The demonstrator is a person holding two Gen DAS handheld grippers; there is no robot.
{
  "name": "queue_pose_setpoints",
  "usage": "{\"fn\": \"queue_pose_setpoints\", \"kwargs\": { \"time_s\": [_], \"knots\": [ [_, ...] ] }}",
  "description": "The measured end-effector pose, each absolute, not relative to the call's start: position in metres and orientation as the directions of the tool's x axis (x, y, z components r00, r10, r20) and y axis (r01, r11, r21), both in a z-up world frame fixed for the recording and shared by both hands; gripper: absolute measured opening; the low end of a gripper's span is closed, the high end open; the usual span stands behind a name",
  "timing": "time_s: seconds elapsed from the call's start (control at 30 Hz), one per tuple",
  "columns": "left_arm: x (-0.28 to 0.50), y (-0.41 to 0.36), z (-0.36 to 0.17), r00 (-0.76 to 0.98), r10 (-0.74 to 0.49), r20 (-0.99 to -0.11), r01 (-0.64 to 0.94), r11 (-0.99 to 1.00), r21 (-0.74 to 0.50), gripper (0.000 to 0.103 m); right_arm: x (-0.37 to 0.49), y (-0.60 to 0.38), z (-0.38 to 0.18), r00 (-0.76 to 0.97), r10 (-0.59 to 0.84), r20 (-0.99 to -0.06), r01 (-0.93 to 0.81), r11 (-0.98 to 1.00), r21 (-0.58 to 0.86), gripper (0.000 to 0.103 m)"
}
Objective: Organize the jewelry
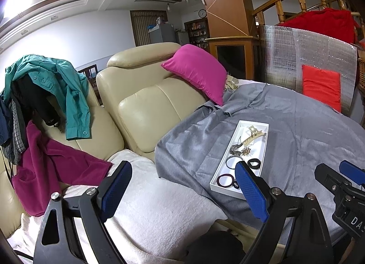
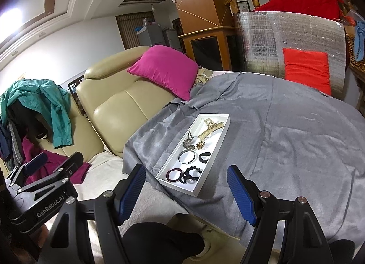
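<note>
Both claws are up off the bed, and neither has hold of anything. The right gripper [image 2: 186,186] stands wide apart, blue pads spread, aimed down toward the near end of the white tray [image 2: 206,190] just ahead of it, clear of the rim. The left gripper [image 1: 183,186] is spread wider still, one pad over the white blanket [image 1: 146,207], the other overlapping the tray's near corner in its own view, nothing between them.

The tray sits long-ways on the grey bedspread [image 2: 285,141], and the jewelry's all in it: a maroon bangle [image 2: 173,174] at the near end, a black scrunchie [image 2: 190,174] touching it, a grey open bangle [image 2: 187,156] behind, a small black hair tie [image 2: 204,157] beside that, a gold brooch [image 2: 200,145] mid-tray, and a cream claw clip [image 2: 209,128] at the far end.

Further out, there's a magenta pillow [image 2: 164,69] against the beige leather sofa [image 2: 118,109], and a teal shirt [image 2: 54,109] draped over its left side.
</note>
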State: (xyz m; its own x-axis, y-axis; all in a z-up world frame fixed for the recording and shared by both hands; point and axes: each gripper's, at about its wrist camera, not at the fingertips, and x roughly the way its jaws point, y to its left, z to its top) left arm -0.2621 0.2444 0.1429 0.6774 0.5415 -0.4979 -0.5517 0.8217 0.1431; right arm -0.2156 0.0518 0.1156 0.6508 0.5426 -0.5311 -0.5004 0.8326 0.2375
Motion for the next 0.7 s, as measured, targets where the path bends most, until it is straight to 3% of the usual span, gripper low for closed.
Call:
{"fn": "queue_pose_setpoints", "kwargs": {
  "time_s": [0.7],
  "knots": [
    [-0.250, 0.253, 0.131, 0.663, 0.532, -0.527, -0.544, 0.826, 0.149, 0.092, -0.200, 0.068, 0.109, 0.652, 0.522, -0.550, -0.495, 0.842, 0.212, 0.077]
  ]
}}
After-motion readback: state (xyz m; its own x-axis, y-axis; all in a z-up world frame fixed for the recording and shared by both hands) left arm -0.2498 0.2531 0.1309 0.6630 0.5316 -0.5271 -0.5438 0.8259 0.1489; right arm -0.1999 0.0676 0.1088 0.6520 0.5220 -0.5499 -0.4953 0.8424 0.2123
